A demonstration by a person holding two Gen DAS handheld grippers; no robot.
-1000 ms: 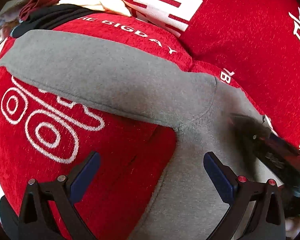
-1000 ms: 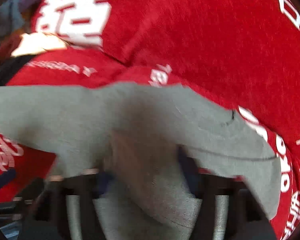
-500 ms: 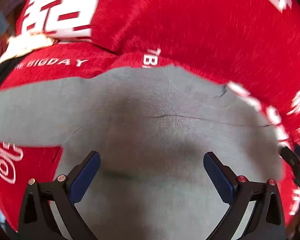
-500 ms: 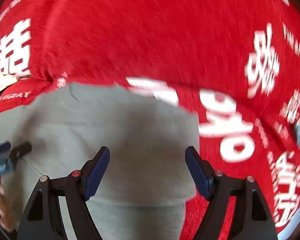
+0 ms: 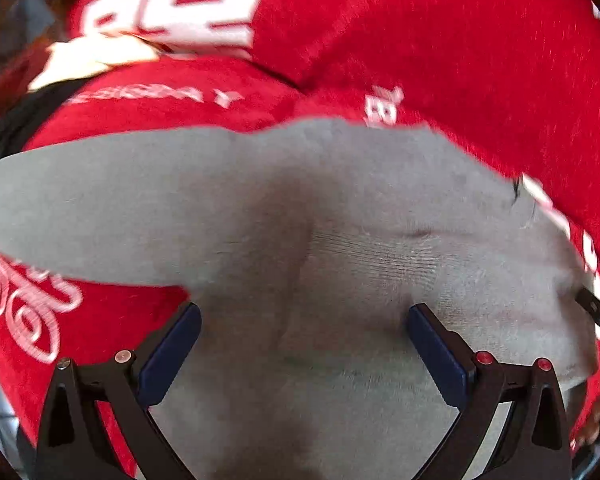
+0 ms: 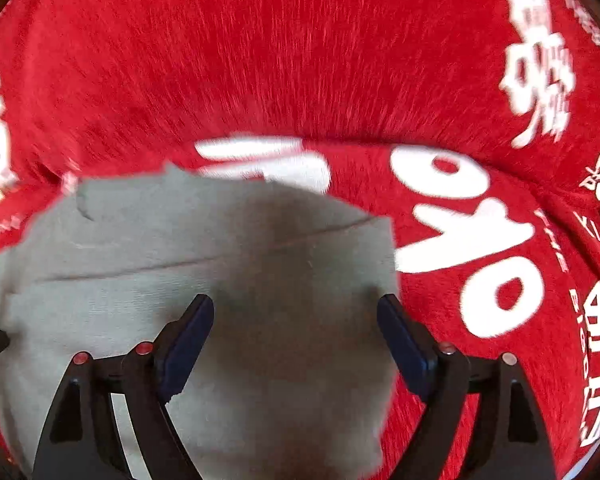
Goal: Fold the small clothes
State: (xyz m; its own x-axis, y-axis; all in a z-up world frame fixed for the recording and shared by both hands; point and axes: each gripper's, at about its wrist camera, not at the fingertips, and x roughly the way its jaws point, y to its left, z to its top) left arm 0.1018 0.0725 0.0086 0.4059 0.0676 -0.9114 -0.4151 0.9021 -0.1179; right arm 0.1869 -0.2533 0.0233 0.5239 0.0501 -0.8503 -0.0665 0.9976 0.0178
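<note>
Grey garment (image 5: 340, 208) spread on the red printed cover (image 5: 440, 48)

Both tongs hang released over it: left gripper (image 5: 304, 344) gaping, right gripper (image 6: 296, 340) just widening, nothing pinched.

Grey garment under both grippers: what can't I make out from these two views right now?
- Grey garment: its near part runs under the left gripper and off the bottom edge in the left wrist view.
- Its left side is cut by the frame in the right wrist view, where the right gripper has just been opening, nothing between the jaws.
- Clothes pile, top left in the left wrist view: blurred.
- Red blanket lettering: smeared.
</note>
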